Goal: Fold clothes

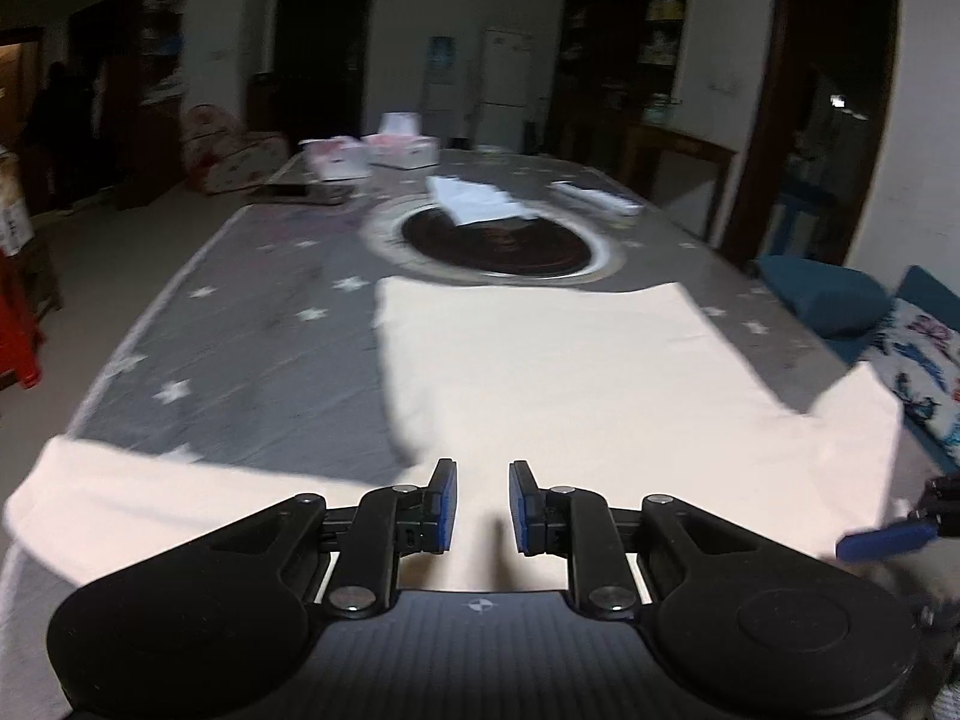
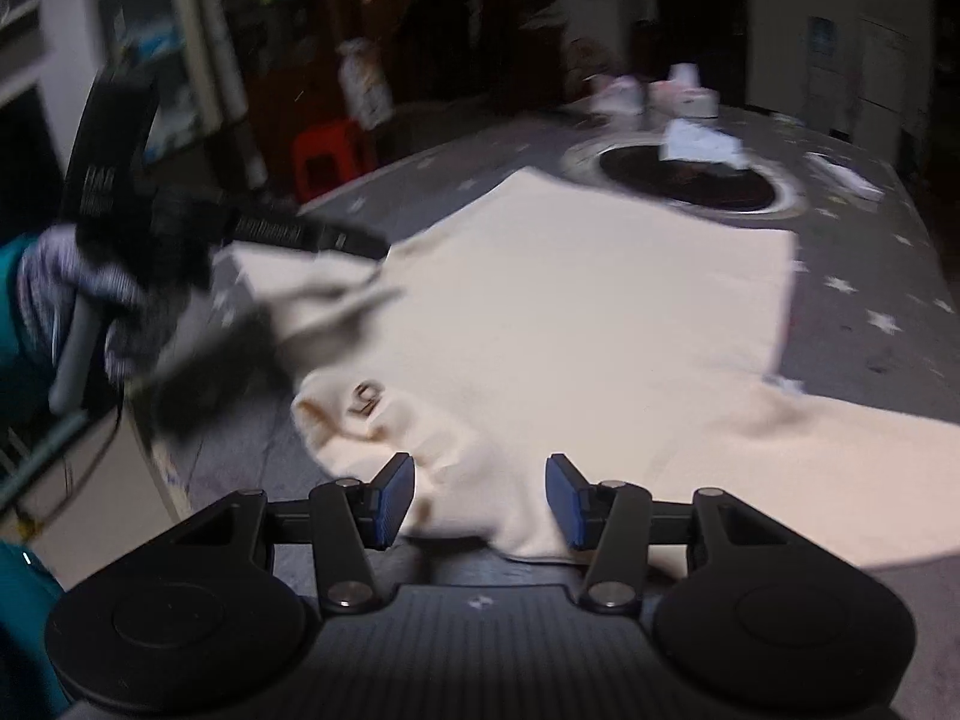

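A cream T-shirt (image 1: 570, 372) lies spread flat on the grey star-print table cover (image 1: 252, 324), sleeves out to both sides. It also shows in the right wrist view (image 2: 570, 312), collar and label nearest me. My left gripper (image 1: 483, 507) is open, just above the shirt's near edge. It also shows blurred in the right wrist view (image 2: 360, 276), over the left sleeve. My right gripper (image 2: 480, 501) is open, its blue pads either side of the collar area. One of its blue fingertips (image 1: 882, 540) shows at the right edge of the left wrist view.
A round dark burner inset (image 1: 492, 240) sits mid-table beyond the shirt, with a folded white cloth (image 1: 480, 201) on its far rim. White boxes (image 1: 402, 150) stand at the far end. A red stool (image 2: 327, 159) stands left of the table, a blue sofa (image 1: 840, 294) to the right.
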`<state>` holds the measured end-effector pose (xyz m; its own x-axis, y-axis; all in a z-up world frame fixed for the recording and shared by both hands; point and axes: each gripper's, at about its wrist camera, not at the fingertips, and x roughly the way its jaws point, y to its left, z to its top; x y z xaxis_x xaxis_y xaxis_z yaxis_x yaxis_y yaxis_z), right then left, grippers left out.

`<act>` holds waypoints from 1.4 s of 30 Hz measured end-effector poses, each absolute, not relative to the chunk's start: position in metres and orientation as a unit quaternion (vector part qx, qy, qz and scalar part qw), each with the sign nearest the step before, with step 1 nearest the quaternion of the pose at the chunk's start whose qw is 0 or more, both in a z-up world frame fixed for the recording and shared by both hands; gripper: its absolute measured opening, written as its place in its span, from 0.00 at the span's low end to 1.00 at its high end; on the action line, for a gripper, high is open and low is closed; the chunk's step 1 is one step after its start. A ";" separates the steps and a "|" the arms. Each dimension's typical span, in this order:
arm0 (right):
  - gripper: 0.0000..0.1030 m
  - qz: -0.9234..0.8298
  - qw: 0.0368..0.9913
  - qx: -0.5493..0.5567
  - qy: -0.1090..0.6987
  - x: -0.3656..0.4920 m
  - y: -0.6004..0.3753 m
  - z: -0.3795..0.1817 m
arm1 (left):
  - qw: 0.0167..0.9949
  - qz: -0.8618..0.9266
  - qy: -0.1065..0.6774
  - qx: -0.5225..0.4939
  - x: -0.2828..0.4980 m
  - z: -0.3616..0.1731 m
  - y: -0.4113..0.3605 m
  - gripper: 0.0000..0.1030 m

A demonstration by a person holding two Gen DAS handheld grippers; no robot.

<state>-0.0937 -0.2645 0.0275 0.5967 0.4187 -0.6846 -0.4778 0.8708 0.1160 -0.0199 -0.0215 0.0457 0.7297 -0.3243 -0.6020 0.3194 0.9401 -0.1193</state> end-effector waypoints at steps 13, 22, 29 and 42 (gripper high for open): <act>0.40 0.026 0.934 0.033 0.356 -0.070 -0.402 0.032 | 0.890 -0.299 0.343 0.019 -0.030 0.039 -0.124 0.21; 0.39 -0.094 0.923 0.113 0.356 -0.054 -0.490 0.007 | 0.869 -0.338 0.359 0.042 -0.044 0.028 -0.159 0.21; 0.36 -0.096 0.909 0.196 0.356 -0.048 -0.522 -0.014 | 0.865 -0.340 0.366 0.054 -0.047 0.025 -0.166 0.23; 0.04 -0.086 0.928 0.214 0.293 -0.066 -0.531 0.011 | 0.865 -0.334 0.368 0.074 -0.047 0.023 -0.175 0.27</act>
<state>-0.0658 -0.5307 0.0106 0.8142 -0.0341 -0.5796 0.2841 0.8940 0.3465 -0.0468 -0.1750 0.0233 0.5058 -0.5237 -0.6855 0.6320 0.7658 -0.1187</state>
